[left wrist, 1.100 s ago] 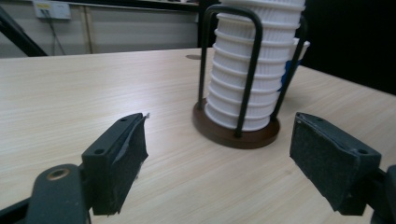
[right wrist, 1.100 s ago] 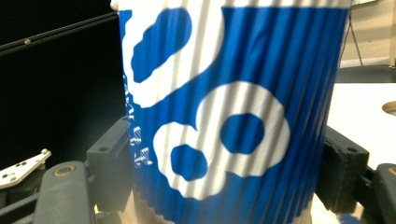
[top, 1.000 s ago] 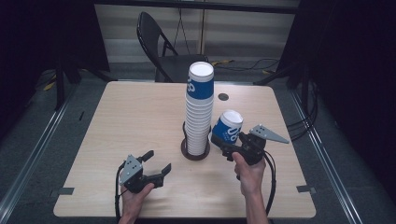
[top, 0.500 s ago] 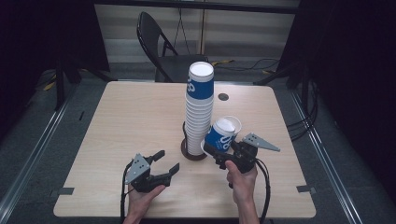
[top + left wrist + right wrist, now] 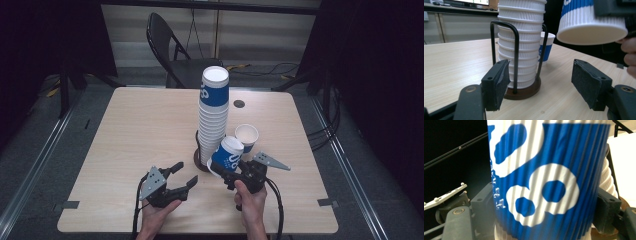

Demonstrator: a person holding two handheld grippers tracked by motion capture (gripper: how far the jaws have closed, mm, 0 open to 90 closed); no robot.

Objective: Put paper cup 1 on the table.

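Markings, paper cup (image 5: 544, 182) held in the right gripper view: white rounded shapes on a blue band, possibly large letters or digits, not readable as a word. Top cup of the stack (image 5: 215, 90): part of the same white mark, unreadable. No other legible text.

The ribbed paper cup (image 5: 544, 182) is blue with white rounded shapes and a white rim band. The tall stack of ribbed paper cups (image 5: 214, 117) is white, its top cup banded blue. The upright paper cup (image 5: 246, 137) is white above blue. The wire cup holder (image 5: 517, 60) is black on a dark brown base. The wooden table (image 5: 140, 130) is pale beige with fine grain.
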